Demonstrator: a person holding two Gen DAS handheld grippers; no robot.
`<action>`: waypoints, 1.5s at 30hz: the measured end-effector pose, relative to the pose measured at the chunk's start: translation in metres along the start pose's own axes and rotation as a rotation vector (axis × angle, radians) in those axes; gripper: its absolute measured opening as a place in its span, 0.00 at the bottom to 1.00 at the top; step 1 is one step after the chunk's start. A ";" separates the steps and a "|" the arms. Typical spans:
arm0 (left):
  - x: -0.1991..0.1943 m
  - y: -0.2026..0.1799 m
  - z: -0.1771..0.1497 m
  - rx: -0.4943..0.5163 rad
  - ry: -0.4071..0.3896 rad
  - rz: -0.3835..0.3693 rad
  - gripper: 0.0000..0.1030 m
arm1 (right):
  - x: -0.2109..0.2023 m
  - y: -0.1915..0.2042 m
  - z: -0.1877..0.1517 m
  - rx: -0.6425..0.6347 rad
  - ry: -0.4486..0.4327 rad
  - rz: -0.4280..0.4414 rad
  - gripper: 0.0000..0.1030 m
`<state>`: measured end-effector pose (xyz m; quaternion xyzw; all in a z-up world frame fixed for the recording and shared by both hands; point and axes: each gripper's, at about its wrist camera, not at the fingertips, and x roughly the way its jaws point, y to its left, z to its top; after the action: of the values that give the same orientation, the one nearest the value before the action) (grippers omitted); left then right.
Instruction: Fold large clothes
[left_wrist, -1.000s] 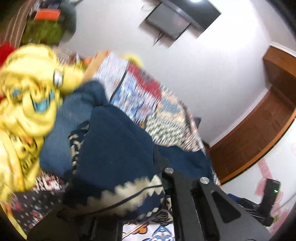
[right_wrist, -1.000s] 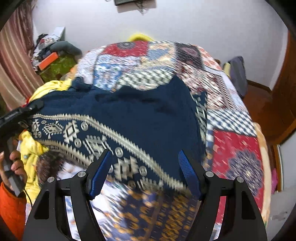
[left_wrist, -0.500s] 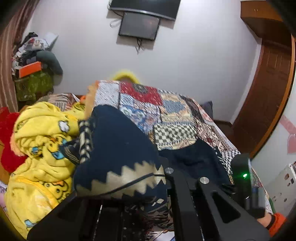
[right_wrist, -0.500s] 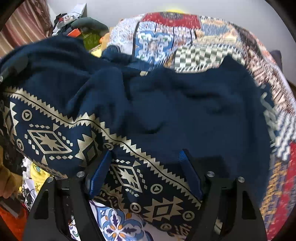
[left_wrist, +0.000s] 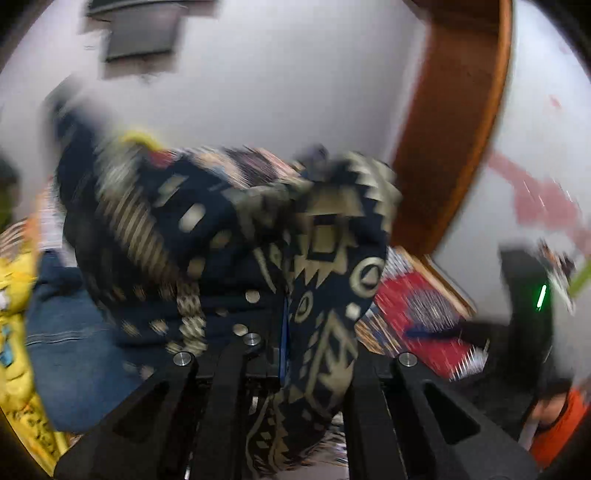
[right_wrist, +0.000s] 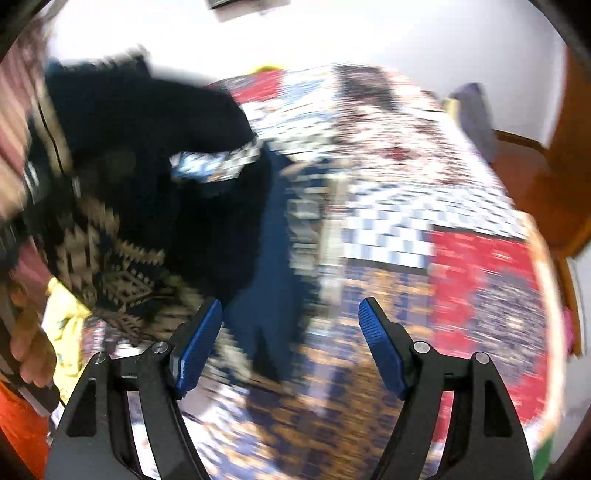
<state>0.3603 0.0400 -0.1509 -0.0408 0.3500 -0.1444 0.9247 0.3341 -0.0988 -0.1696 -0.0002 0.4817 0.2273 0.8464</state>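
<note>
Navy sweater bunched, hem clamped in left gripper — lifted ahead of it. Right gripper gapes empty over quilt, sweater off its left. Fold barely begun — nothing flat yet.

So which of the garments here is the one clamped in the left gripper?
The navy garment with the tan geometric border: its patterned edge is pinched in the shut left gripper. The blue denim piece and the yellow printed one lie loose beside it.
</note>
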 end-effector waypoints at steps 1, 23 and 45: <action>0.010 -0.007 -0.005 0.015 0.038 -0.020 0.05 | -0.008 -0.015 -0.003 0.027 -0.006 -0.020 0.71; 0.012 -0.032 -0.057 0.119 0.268 -0.019 0.47 | -0.062 -0.020 -0.010 0.071 -0.114 0.015 0.71; 0.000 0.150 -0.024 -0.186 0.180 0.254 0.88 | 0.028 0.044 0.016 -0.120 -0.008 0.096 0.71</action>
<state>0.3806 0.1835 -0.1956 -0.0686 0.4453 0.0037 0.8927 0.3427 -0.0453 -0.1747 -0.0270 0.4632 0.2962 0.8349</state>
